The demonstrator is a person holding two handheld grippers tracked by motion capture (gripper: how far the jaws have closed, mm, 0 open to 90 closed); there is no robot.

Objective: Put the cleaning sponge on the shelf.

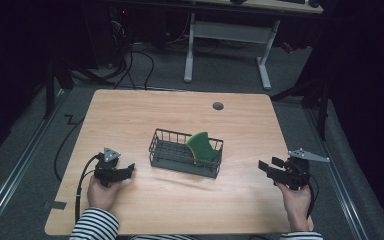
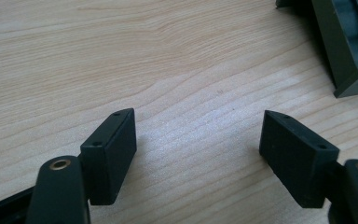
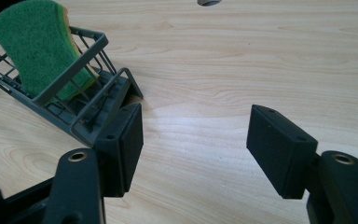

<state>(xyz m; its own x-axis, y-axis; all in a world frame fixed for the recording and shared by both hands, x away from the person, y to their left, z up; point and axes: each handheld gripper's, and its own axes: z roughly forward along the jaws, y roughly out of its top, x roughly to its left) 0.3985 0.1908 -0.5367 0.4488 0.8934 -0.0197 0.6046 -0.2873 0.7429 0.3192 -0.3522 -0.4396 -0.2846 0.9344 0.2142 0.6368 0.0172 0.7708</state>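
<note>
Basket: we see the wire basket mid-table.
Sponge: the green sponge leans in its right end.
Left tool: left tool, jaws apart, empty, left of the basket.
Right tool: right tool, jaws apart, empty, right of it.

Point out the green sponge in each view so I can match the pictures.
High view: green sponge leaning in the right end of the wire basket, table centre.
Left gripper view: not in it.
Right gripper view: sponge top left, in the basket.
Shared landmark: the basket.
</note>
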